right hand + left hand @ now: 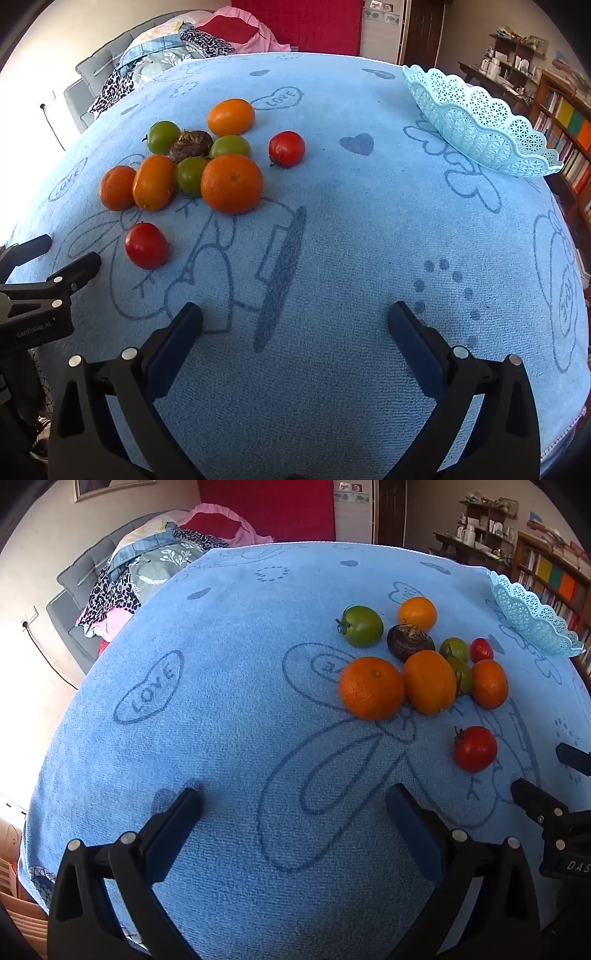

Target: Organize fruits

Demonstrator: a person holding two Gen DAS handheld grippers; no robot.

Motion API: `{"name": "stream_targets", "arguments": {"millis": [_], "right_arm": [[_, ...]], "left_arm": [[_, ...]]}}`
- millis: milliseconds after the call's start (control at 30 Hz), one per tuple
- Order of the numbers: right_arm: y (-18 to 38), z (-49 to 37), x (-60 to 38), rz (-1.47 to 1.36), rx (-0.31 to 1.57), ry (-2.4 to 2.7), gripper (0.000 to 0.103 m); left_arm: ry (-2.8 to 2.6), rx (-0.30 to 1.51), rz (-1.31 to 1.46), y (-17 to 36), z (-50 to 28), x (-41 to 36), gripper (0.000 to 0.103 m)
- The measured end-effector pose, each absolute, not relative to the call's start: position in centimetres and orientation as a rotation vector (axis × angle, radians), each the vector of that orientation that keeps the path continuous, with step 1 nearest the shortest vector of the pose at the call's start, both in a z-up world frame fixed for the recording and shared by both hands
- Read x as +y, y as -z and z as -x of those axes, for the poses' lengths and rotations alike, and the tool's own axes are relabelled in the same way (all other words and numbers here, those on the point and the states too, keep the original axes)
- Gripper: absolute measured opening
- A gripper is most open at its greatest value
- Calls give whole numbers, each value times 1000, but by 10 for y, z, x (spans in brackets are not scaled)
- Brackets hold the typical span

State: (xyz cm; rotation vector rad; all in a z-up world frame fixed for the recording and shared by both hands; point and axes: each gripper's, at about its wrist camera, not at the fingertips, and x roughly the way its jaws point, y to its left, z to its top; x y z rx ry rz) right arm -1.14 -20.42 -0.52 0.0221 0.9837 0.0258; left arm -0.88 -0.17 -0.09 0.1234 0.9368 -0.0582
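A cluster of fruit lies on the blue towel-covered table (pixel 221 701): several oranges (pixel 371 687) (pixel 231 183), green tomatoes (pixel 362 626) (pixel 163 136), a dark brown fruit (pixel 410 641) (pixel 192 144) and two red tomatoes, one (pixel 475 748) (pixel 146 245) nearest the grippers and one (pixel 286 148) at the cluster's far side. An empty pale blue lattice basket (pixel 532 624) (pixel 480 125) stands at the far right. My left gripper (pixel 295 799) (pixel 66 253) is open over bare towel, left of the fruit. My right gripper (pixel 295 313) (pixel 546 775) is open with nothing between its fingers, right of the fruit.
The towel (pixel 369 221) carries printed hearts and rabbit drawings. Behind the table stands a grey sofa (pixel 74 590) piled with clothes. Bookshelves (pixel 554 576) line the right wall. The table edge drops off close to the basket on the right.
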Motion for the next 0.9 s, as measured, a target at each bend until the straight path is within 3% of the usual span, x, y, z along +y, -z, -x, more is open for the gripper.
{"name": "stream_targets", "arguments": {"millis": [667,900], "right_arm": [[3,10,-204,-23,979,-26,101],[-9,14,-213,-140,960,-95,101]], "left_arm": [[69,945,-117,-3,4,-1,98],[92,908,-128,-15,6,-4,98]]}}
